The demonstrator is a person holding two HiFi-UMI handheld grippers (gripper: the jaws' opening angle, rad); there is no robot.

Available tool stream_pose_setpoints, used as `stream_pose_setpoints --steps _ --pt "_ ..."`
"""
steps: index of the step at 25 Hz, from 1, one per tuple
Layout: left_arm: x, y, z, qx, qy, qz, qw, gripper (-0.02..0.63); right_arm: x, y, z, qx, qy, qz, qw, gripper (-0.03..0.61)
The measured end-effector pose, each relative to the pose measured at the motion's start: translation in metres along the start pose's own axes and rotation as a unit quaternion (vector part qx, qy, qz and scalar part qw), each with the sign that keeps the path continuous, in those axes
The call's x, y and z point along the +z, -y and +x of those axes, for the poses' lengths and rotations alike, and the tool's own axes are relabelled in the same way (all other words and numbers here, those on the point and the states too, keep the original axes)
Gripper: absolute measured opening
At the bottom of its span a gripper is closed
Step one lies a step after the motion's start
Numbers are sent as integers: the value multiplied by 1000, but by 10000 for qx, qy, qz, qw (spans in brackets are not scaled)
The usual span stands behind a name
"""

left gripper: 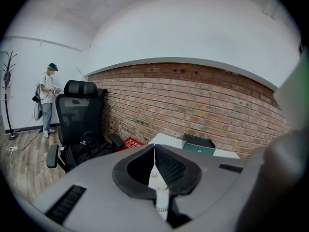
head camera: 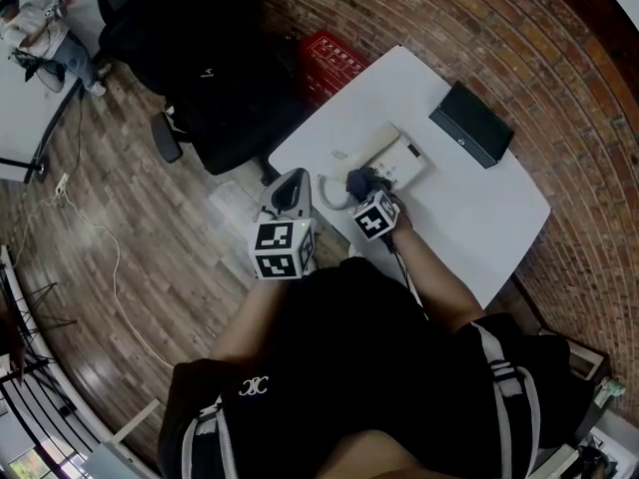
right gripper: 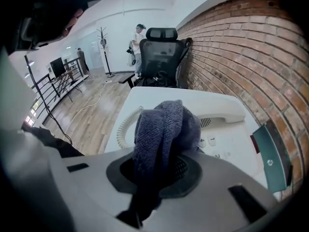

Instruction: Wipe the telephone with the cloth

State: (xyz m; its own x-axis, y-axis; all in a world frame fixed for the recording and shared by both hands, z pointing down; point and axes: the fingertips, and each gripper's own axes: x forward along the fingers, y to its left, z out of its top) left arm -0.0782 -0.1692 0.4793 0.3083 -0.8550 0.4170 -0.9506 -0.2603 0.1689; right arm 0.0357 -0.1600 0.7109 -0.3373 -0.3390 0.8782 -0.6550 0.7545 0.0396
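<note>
The right gripper (right gripper: 161, 151) has its fingers clamped on a bunched grey-blue cloth (right gripper: 161, 127), which sticks out ahead of them over the near end of the telephone (right gripper: 227, 134). The white telephone lies on the white tabletop (head camera: 469, 218), with its handset (right gripper: 219, 108) in the cradle on the far side. Its coiled cord (right gripper: 123, 127) loops off to the left, toward the tabletop's near edge. The cloth hides the spot beneath it, so it cannot be told whether it presses on the casing yet.

The left gripper (head camera: 292, 183) hangs just left of the telephone at the edge of the tabletop. Its fingers are drawn together on a thin white ribbed strip, which looks like the cord.

The step in hand seems to be the wipe itself, at or near its start. The next move probably calls for pressing the cloth down and sweeping it across the keypad and handset. The pressure should be light, so the handset stays seated and the telephone does not slide.

No writing can be read. The keypad digits are too small to be sure of, and the dark box (head camera: 471, 125) beyond the telephone shows only a small round mark. The grippers' cubes carry square patterns, not words.
</note>
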Motion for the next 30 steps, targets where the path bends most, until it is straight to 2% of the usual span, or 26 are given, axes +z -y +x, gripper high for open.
stream_pose_setpoints --steps 5,11,16,22,30 --pt "0 4 0 -67 1 27 10000 5 -1 -3 0 280 -22 195 9994 40" --pt "3 7 -3 -107 47 43 9999 5 -3 -23 -5 861 -115 282 9958 40" --pt "2 9 -2 -140 26 18 9999 5 -1 -24 -7 837 57 551 9949 40" --pt "2 15 1 -200 22 30 9998 5 -11 -27 -8 920 -231 392 9947 40" --pt "1 16 1 -213 -8 64 9998 5 -20 -16 -17 906 -238 759 9927 40"
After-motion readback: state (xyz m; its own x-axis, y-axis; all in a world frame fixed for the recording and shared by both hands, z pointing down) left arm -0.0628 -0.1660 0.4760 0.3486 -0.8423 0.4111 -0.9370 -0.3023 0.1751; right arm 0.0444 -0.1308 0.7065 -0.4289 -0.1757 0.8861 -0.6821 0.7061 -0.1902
